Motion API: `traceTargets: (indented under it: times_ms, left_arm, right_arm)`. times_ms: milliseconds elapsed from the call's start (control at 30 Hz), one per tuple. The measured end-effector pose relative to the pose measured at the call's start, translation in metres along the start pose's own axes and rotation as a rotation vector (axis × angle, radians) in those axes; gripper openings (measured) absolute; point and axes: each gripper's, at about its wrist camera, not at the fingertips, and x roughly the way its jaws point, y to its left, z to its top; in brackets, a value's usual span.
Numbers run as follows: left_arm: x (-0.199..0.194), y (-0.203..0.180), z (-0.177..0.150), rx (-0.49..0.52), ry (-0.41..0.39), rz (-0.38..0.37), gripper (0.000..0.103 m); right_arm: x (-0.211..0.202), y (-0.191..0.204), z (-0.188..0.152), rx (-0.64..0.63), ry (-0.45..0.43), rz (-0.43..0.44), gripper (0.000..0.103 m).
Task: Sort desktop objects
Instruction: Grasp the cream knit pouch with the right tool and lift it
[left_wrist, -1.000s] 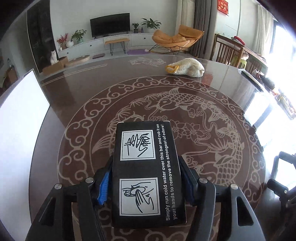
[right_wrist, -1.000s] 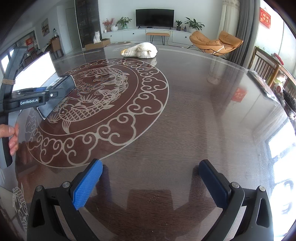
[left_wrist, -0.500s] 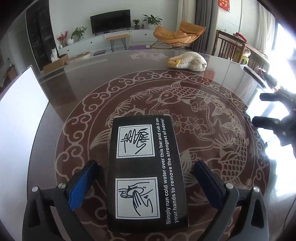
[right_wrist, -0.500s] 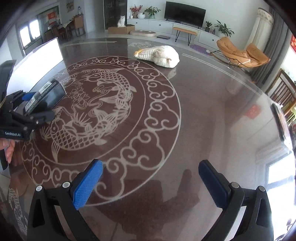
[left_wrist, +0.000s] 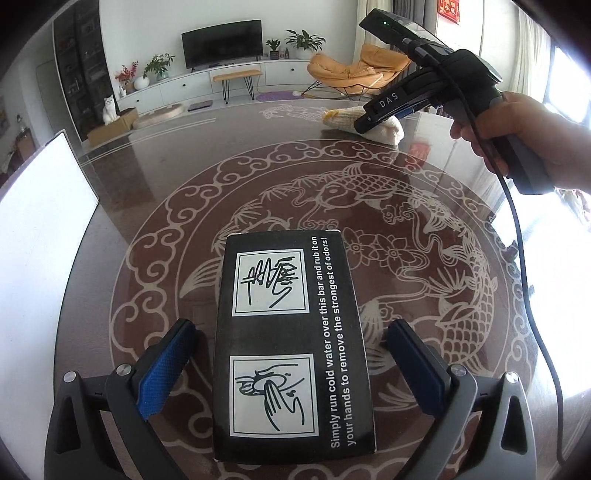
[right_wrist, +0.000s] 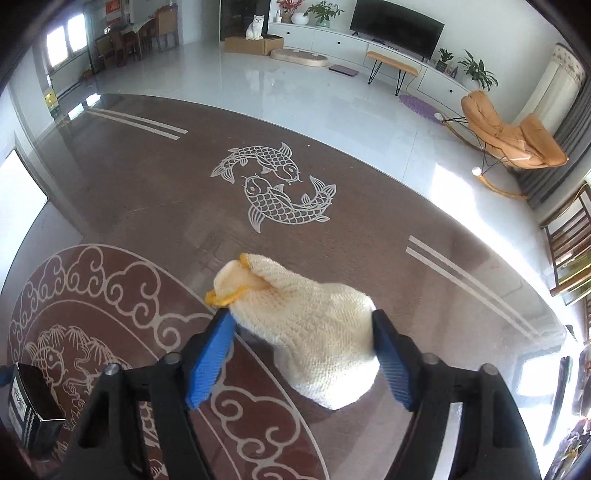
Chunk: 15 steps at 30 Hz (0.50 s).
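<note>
A black box with white hand-washing pictures lies flat on the dark glass table. My left gripper is open, its blue pads apart on either side of the box. A cream knitted glove with a yellow cuff lies farther across the table. My right gripper is open around the glove, its pads close to both sides of it. In the left wrist view the right gripper is held above the glove. The box corner shows at the right wrist view's lower left.
A white board lies along the table's left side. The table bears a koi and cloud pattern. Wooden chairs stand at the far right edge. A living room with a TV and an orange chair lies beyond.
My left gripper opened and let go of the box, which now lies on the table. My right gripper moved across the table to the glove and now straddles it.
</note>
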Motion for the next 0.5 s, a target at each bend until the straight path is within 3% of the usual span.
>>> traceTargets:
  times_ms: [33,167,367,433,500]
  left_arm:
    - [0.000,0.000,0.000,0.000,0.000,0.000,0.103]
    - [-0.001,0.000,-0.002,0.001,-0.001,0.002,0.103]
    - [-0.002,0.001,-0.002,-0.002,-0.001,0.003,0.103]
    - [-0.002,0.001,-0.002,-0.002,-0.001,0.003,0.103]
    - [-0.002,0.001,-0.002,-0.002,-0.001,0.002,0.103]
  right_arm:
    - [-0.002,-0.002,-0.004,0.025,-0.010,-0.002,0.051]
    - [-0.027,0.000,-0.043,0.125,-0.034,0.039,0.050]
    - [-0.102,0.043,-0.180,0.221,-0.062,0.041,0.051]
    - [-0.129,0.060,-0.226,0.271,-0.102,0.056,0.056]
    - [-0.145,0.072,-0.259,0.306,-0.156,0.066,0.084]
